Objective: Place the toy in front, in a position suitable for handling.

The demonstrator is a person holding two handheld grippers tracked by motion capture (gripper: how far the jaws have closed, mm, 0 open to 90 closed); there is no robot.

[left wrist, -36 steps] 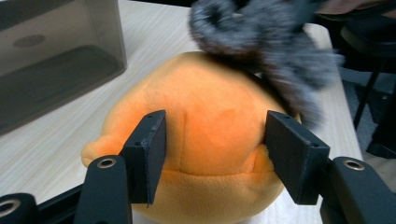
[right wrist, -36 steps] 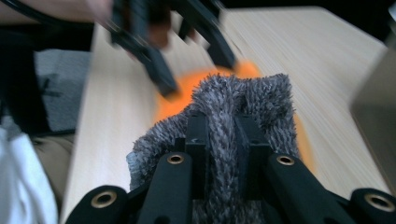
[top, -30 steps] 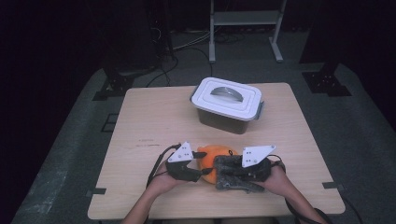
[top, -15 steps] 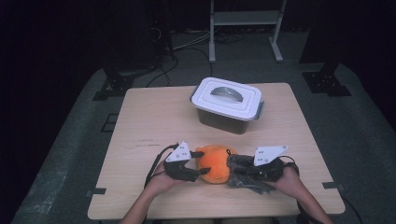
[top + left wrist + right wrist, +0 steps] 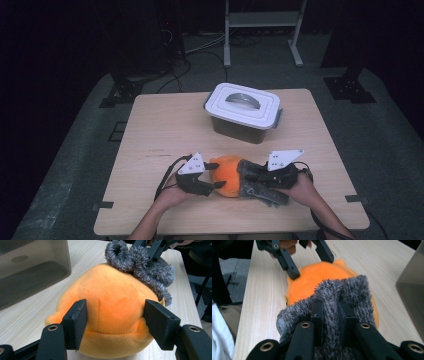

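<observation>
An orange plush toy (image 5: 227, 175) lies near the table's front edge, with a grey fuzzy fabric piece (image 5: 252, 182) hanging on its right side. My left gripper (image 5: 217, 175) straddles the plush (image 5: 112, 290) from the left. Its jaws have just been opening, but both pads (image 5: 77, 320) still dent the toy's sides. My right gripper (image 5: 329, 312) is shut on a fold of the grey fabric (image 5: 347, 290), which is stretched over the plush (image 5: 312, 277). In the left gripper view, the right gripper (image 5: 150, 252) pinches the grey fabric (image 5: 147, 270) at the far end.
A grey plastic container (image 5: 245, 107) with a white handled lid stands at the back middle of the wooden table (image 5: 160, 130). Its wall shows close by in the left gripper view (image 5: 30, 267) and in the right gripper view (image 5: 412, 282). A metal stand (image 5: 262, 20) stands on the floor beyond.
My right gripper has shifted a little to the right with the grey fabric, uncovering more of the orange plush. The left hand has stayed put.
</observation>
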